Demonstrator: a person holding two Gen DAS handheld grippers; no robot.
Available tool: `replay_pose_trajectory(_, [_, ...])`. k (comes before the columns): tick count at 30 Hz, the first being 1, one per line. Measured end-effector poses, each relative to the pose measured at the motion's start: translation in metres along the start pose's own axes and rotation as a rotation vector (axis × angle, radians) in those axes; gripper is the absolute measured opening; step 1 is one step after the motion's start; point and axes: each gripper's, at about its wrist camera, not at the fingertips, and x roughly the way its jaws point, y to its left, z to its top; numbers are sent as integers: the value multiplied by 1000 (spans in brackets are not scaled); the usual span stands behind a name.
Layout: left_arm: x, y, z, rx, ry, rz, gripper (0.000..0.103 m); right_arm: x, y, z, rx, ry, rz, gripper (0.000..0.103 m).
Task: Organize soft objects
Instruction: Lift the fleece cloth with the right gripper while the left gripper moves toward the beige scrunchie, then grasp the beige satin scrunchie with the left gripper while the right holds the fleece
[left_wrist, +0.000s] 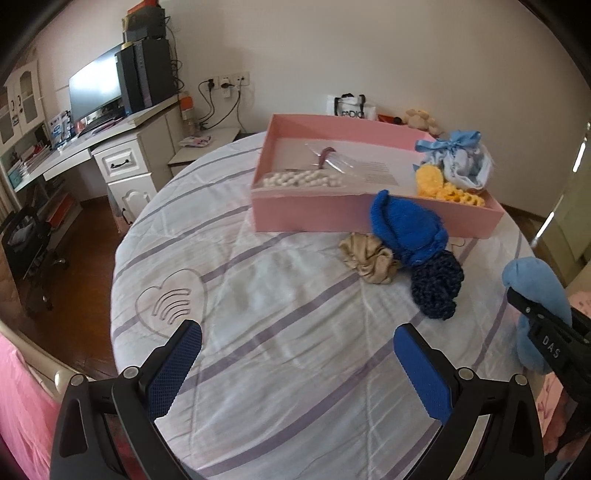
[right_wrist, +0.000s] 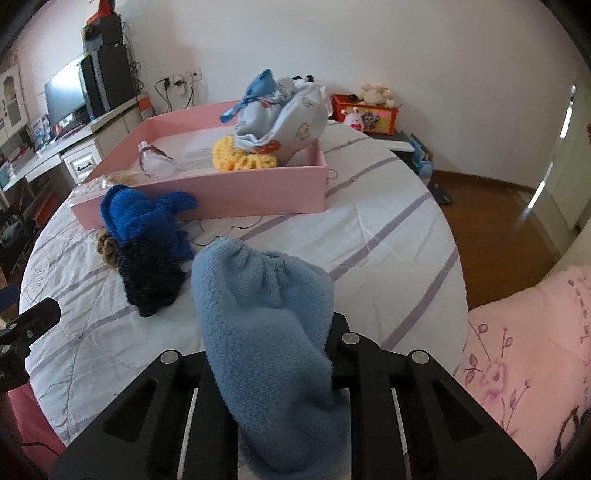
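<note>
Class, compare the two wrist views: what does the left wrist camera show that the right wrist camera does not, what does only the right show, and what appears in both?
Only the left wrist view: the left gripper, jaws wide apart and empty, and a heart motif stitched on the bedsheet.

Only the right wrist view: a red printed toy box and a pink floral quilt.

Both: the pink cardboard tray, the royal-blue knitted hat, and the light-blue fleece piece clamped in the right gripper.
</note>
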Motion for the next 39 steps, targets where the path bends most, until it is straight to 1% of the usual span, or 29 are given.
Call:
replay_pose_trajectory(6, [15,-13,10,17,6,-11,103,7,-8,2,15,7,16,15])
replay_pose_trajectory(16, [62,-25,32,22,54,-23,103,26,-10,12,15,14,18,16])
replay_pose_trajectory(29, [111,-39,53,44,94,-3,103,41,-11,22,15,26,34,19])
replay_pose_trajectory(34, [123,-42,56,48,73,7,103,42,-11,23,12,26,35,19])
replay_pose_trajectory(36, [124,-45,55,70,63,7,99,42,-11,23,13,26,35,19])
replay_pose_trajectory(37, [124,-45,54,74,60,2,93,43,-12,23,15,26,35,19])
replay_pose_trajectory(38, [124,-45,54,74,59,-8,90,43,-11,23,15,25,33,19])
replay_pose_trajectory(39, [123,-45,53,78,57,-17,84,43,-11,24,16,25,32,19])
